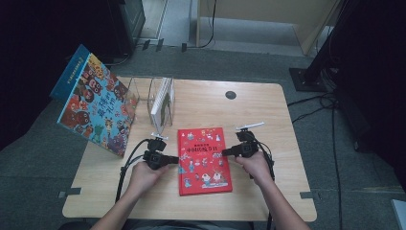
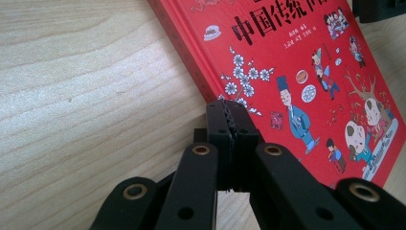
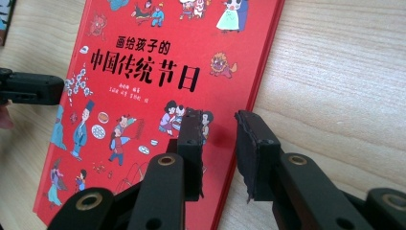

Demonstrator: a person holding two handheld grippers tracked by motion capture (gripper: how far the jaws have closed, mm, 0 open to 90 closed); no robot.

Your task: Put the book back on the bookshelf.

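A red picture book (image 1: 203,160) with cartoon figures and black title characters lies flat on the wooden table (image 1: 268,120). My left gripper (image 1: 176,158) is at the book's left edge. In the left gripper view its jaws are pressed together with nothing between them, and their tips (image 2: 232,109) rest against the red cover (image 2: 297,62) near that edge. My right gripper (image 1: 224,152) is at the book's right edge. In the right gripper view (image 3: 218,132) its jaws stand apart, one over the cover (image 3: 143,62) and one over bare wood, straddling the book's edge without pressing on it.
A large colourful book (image 1: 95,105) leans tilted off the table's back left. A clear book stand (image 1: 141,96) at the back holds a white book (image 1: 163,100) upright. A small black disc (image 1: 231,95) sits near the far edge. Cables trail on the floor at right.
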